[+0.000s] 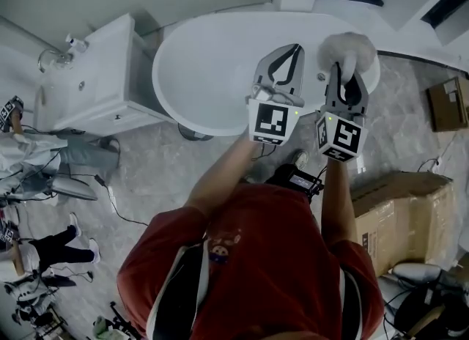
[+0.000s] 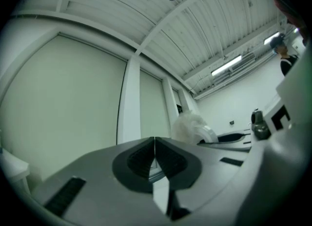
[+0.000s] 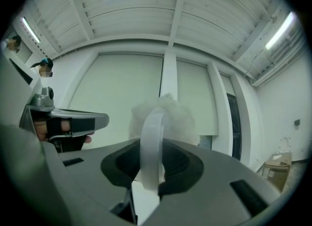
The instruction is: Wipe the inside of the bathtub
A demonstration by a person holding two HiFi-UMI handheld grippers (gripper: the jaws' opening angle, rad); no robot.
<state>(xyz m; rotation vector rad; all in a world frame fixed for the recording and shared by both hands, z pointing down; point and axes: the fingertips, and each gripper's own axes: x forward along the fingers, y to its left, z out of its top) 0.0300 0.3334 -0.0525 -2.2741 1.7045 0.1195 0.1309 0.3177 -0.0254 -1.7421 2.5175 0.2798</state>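
We hold the fluffy white duster (image 1: 350, 47) above the white oval bathtub (image 1: 198, 75), not yet touching its inside
Our right tongs (image 1: 347, 75) are clamped on the duster's thin white plastic band (image 3: 150, 142), and our left tongs (image 1: 295, 50) are pressed together on nothing; both point up, side by side. We judge the band a slim hold: pushed against the curved tub wall, the duster may twist or slide out of the tongs, and the idle left tongs could knock the rim

Staged bathroom hall, bathtub (image 1: 212, 75), cardboard boxes (image 1: 399, 207)
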